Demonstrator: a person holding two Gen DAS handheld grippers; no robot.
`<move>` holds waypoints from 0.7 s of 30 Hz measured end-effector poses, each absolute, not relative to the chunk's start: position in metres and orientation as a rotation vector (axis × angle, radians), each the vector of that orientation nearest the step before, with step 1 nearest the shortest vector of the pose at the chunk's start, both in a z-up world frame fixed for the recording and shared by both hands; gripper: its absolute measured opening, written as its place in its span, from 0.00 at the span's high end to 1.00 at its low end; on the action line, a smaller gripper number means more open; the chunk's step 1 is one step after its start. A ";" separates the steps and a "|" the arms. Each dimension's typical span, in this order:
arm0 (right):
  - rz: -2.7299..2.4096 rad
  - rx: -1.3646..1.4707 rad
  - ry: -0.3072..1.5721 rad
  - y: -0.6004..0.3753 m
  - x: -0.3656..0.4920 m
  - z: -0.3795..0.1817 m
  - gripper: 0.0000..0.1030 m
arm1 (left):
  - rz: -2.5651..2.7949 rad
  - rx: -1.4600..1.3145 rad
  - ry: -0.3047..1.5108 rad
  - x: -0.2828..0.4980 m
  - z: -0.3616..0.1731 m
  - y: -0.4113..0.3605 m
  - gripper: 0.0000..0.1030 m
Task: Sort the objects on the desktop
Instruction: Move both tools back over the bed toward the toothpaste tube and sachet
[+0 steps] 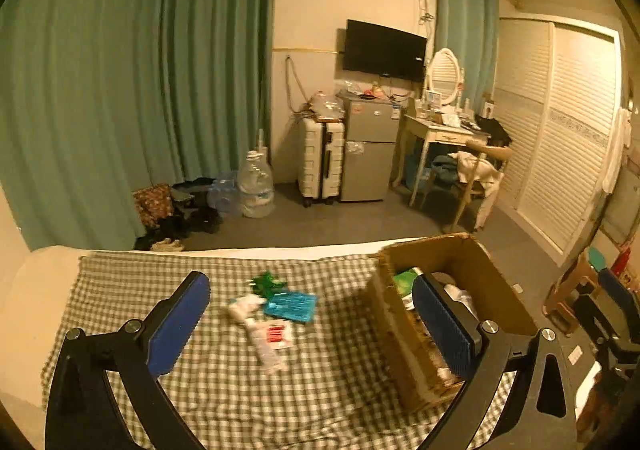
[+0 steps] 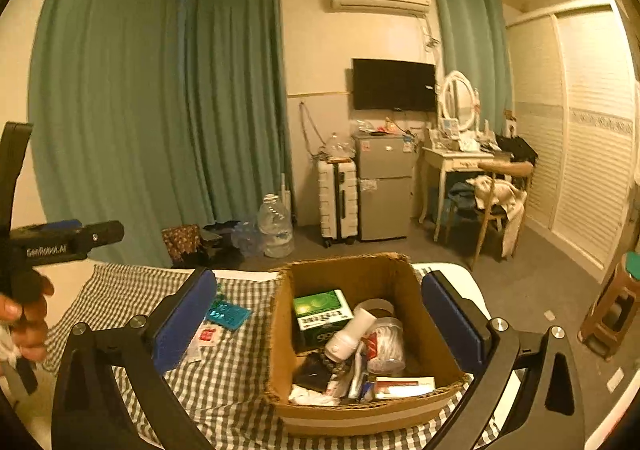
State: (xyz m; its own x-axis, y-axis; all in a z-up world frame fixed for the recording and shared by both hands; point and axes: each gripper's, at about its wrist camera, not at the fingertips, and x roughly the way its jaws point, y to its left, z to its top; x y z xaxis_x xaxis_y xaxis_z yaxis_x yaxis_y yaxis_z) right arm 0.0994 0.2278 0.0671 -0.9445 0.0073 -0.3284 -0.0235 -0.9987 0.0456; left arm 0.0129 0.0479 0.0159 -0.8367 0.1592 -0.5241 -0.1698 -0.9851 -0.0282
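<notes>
My left gripper (image 1: pixel 312 324) stands released, its blue pads (image 1: pixel 178 324) spread wide with nothing between them; it hangs above the checked cloth (image 1: pixel 200 390) that covers the table, pointing down at a slant over the loose things still lying there. Those are a teal blister pack (image 1: pixel 291 306), a green crinkled wrapper (image 1: pixel 267 284) just behind it, a white crumpled item (image 1: pixel 244 306) touching the pack's left side, and a clear sachet with a red label (image 1: pixel 274 336) nearer to me; the view is blurred, so I cannot name them more closely. The cardboard box (image 1: pixel 472 262) sits on the cloth to the right of that group, apart from it.

My right gripper (image 2: pixel 316 324) is likewise released and empty, both pads wide; it hangs over the box (image 2: pixel 352 270), whose open top faces me. Inside lie a green carton (image 2: pixel 320 308) toward the back left, a white bottle (image 2: pixel 352 334) tilted across the middle, a clear plastic jar (image 2: pixel 386 342) just beside it on the right, a roll of tape (image 2: pixel 376 306) behind them, a red and white flat box (image 2: pixel 404 386) along the near wall, and something dark (image 2: pixel 312 372) at the near left. From this view the teal pack (image 2: pixel 228 314) and the red-labelled sachet (image 2: pixel 206 336) lie on the cloth left of the box; at the far left a hand (image 2: pixel 24 314) grips the handle of the other gripper.
</notes>
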 end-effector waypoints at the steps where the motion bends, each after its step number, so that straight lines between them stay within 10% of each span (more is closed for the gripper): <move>1: 3.087 -0.507 0.068 0.222 0.102 0.068 0.00 | 2.888 -0.816 0.050 0.013 0.016 0.042 0.00; 13: 3.049 -0.038 0.084 0.187 0.109 0.078 0.00 | 2.999 -0.756 0.135 -0.011 -0.001 -0.028 0.00; 21: 3.098 -0.222 0.181 0.181 0.062 0.044 0.00 | 2.968 -0.794 -0.027 -0.057 -0.062 -0.062 0.00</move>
